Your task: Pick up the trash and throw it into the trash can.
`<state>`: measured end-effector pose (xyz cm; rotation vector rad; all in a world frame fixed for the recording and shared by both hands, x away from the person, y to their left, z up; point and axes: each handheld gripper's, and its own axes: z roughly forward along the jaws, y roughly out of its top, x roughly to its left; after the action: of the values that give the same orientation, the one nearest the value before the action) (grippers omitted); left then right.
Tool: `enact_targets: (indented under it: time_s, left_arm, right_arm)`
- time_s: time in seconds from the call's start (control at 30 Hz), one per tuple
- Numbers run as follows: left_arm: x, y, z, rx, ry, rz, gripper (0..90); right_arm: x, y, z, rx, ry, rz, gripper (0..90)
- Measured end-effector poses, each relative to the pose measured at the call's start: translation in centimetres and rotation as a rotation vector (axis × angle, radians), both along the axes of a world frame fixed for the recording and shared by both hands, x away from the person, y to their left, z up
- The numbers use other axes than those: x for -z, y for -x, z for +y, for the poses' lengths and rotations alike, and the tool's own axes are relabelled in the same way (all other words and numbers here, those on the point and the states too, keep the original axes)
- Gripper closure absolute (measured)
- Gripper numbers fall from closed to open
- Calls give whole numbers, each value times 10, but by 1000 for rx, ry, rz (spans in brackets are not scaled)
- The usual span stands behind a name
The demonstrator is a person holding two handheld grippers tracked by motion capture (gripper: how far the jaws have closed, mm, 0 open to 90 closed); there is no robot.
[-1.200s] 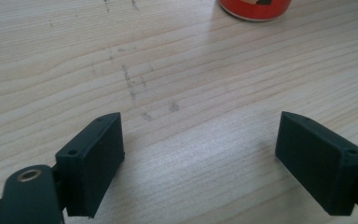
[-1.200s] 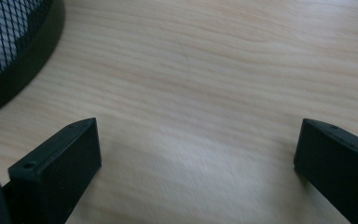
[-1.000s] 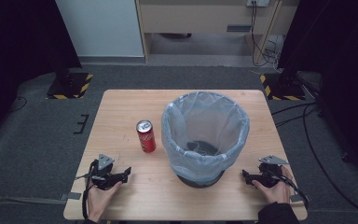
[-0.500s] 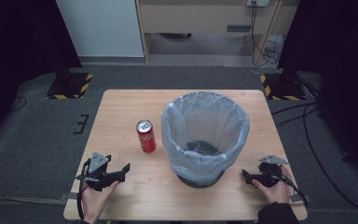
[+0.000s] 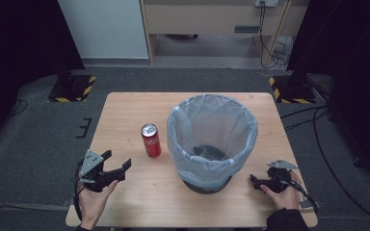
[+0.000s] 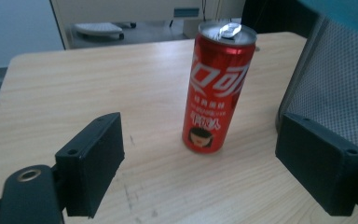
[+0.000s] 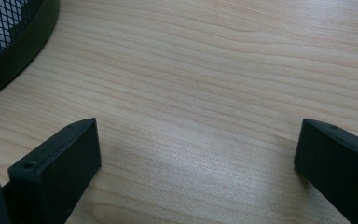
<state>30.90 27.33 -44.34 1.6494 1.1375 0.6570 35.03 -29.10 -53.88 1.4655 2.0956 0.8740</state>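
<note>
- A red drink can stands upright on the wooden bench, silver top with pull tab, white lettering down its side.
- It stands left of centre, just beside a black mesh bin lined with a pale plastic bag.
- The left gripper points at the can, jaws wide, nothing between them.
- The right gripper lies near the bin's base, jaws wide over bare wood.

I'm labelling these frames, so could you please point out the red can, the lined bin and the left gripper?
red can [image 6: 212, 88]: left gripper view, middle of its printed side.
lined bin [image 5: 212, 159]: high view, bag-covered front wall.
left gripper [image 5: 117, 161]: high view, midway between its open fingertips.
</note>
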Motion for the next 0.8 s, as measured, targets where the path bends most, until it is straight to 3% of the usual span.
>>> enact_targets:
  time_s: [0.13, 0.37, 0.7, 0.8]
  left_arm:
    - [-16, -2, 3, -2, 8, -40, 151]
    - [-32, -8, -1, 5, 19, -84, 153]
    - [-32, -27, -18, 15, 30, -97, 160]
    - [-27, -38, -26, 13, 14, -92, 160]
  right_arm:
    - [0, 0, 0, 1, -1, -2, 6]
    - [0, 0, 0, 0, 1, -2, 6]
    - [0, -1, 0, 3, 0, 0, 6]
    - [0, -1, 0, 2, 0, 0, 6]
